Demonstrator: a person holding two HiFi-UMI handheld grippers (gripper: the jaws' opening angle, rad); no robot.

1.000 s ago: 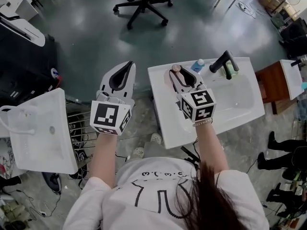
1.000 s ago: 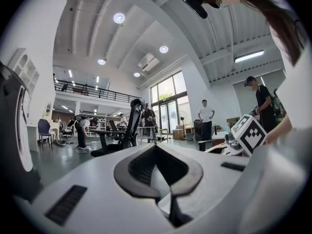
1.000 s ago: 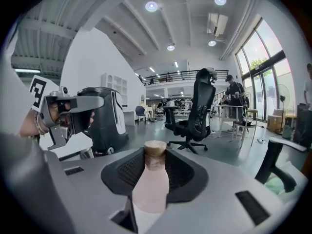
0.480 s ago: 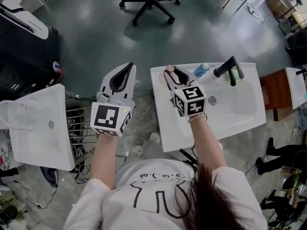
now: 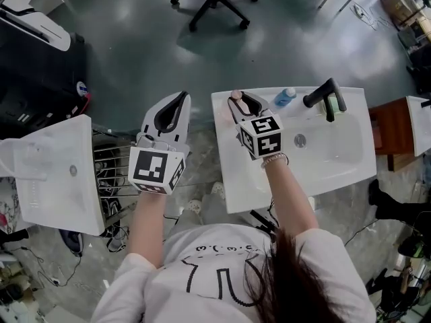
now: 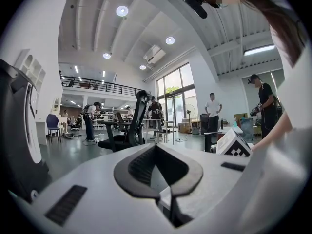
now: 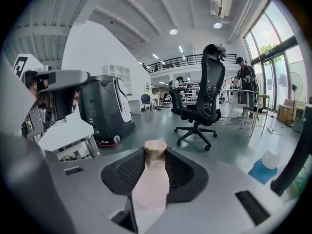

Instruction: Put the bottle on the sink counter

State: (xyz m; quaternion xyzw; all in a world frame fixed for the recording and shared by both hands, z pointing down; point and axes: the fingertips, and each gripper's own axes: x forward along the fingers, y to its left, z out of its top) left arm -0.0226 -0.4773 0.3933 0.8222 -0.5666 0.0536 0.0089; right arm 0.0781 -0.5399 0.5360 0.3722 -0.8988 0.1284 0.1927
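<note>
Two grippers are working over the scene: our right gripper is pinching a pale pink bottle between its jaws, the brownish cap pointing away from us. We are holding it at the far left corner of the white sink counter, possibly resting on it, though the head view is not showing contact clearly. Our left gripper is hovering beside the counter, jaws pressed together, gripping nothing. A blue-capped bottle is lying near the black faucet.
</note>
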